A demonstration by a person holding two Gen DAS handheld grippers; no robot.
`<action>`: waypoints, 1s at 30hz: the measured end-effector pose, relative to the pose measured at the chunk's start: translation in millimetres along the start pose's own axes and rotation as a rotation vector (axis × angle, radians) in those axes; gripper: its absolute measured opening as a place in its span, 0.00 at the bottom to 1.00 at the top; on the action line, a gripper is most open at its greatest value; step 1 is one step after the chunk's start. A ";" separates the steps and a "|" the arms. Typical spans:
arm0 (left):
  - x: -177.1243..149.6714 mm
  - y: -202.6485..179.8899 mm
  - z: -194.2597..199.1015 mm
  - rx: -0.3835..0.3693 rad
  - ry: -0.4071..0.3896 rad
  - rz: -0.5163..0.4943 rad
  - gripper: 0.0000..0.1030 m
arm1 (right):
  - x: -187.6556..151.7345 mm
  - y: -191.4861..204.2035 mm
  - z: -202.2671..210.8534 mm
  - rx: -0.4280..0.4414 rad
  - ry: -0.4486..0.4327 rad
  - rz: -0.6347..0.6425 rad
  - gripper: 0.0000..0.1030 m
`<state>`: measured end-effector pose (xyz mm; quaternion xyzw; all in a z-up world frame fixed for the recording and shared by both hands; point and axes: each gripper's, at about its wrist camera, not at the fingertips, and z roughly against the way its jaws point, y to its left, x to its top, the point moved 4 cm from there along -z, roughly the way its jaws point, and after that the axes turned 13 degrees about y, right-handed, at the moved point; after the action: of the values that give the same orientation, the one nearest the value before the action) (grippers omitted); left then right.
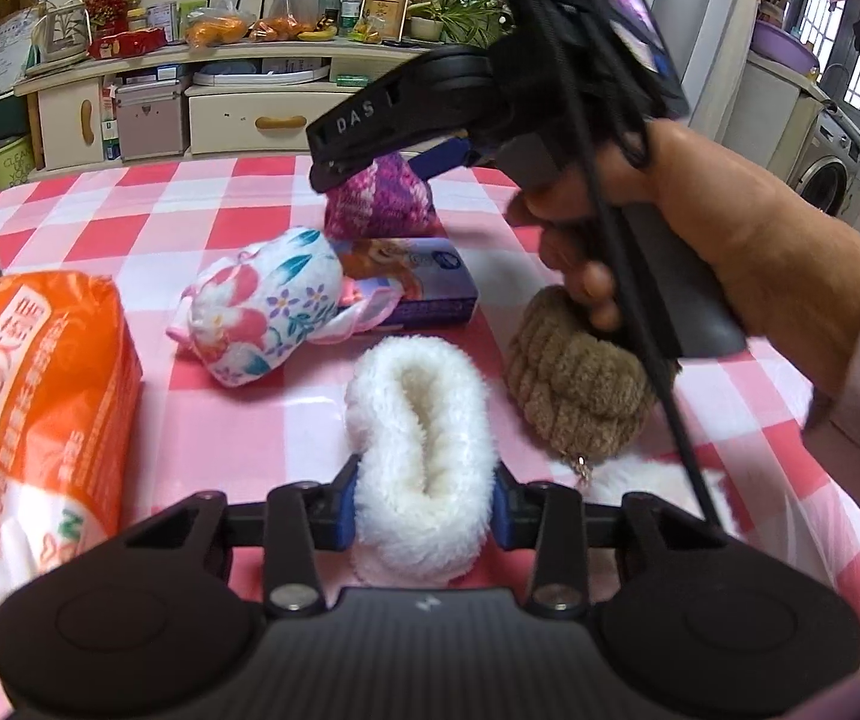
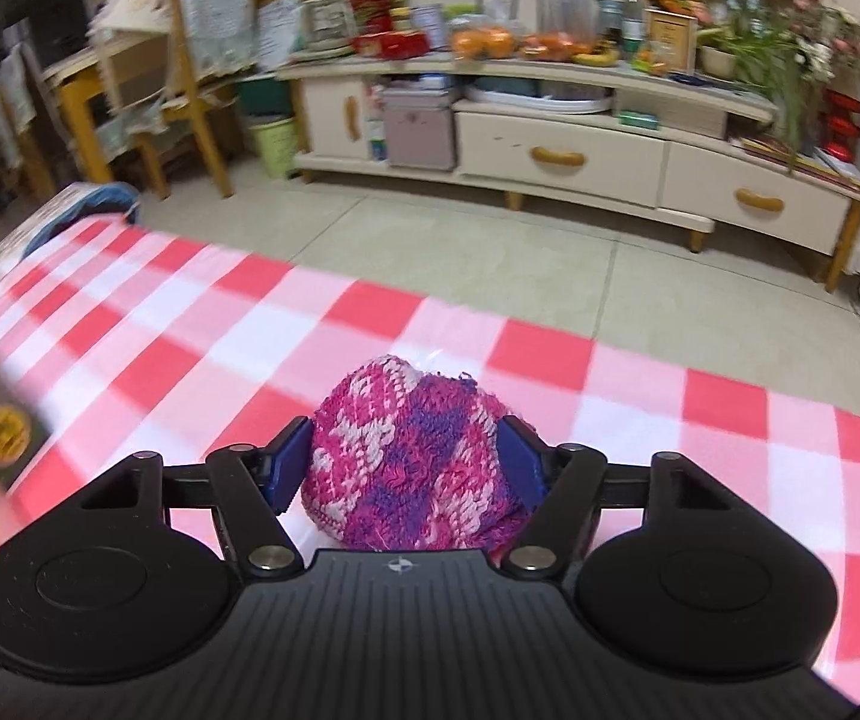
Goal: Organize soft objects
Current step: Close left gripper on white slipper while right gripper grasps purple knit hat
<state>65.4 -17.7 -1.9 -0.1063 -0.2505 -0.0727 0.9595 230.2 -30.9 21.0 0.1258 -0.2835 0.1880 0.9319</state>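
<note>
Blue pads of the left gripper (image 1: 423, 507) press both sides of a white fleece slipper (image 1: 420, 450), gripping it on the checked tablecloth (image 1: 219, 420). Beyond, the right gripper (image 2: 408, 465) brackets a pink-purple knitted pouch (image 2: 411, 462), jaws wide, pads at its sides; firm contact cannot be told.

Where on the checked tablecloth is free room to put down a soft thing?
Free: the far cloth beyond the pink-purple knitted piece, toward the floor edge. Crowded: the middle, where the floral pouch, purple box, white fluffy item and brown plush lie close beside the orange pack.
</note>
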 end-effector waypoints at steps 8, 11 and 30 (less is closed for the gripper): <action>-18.5 1.8 12.2 -0.035 0.015 0.004 0.35 | -42.7 24.0 27.5 0.037 0.035 0.051 0.74; -26.0 4.4 17.3 -0.053 0.023 0.009 0.35 | -61.8 27.8 36.9 0.048 0.047 0.023 0.61; -43.2 22.9 50.7 -0.116 -0.005 0.060 0.33 | -115.2 41.7 74.6 -0.052 -0.095 -0.141 0.57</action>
<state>8.9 20.4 16.0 -0.1692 -0.2451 -0.0581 0.9529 88.2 -51.0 20.2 0.1303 -0.3228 0.1081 0.9312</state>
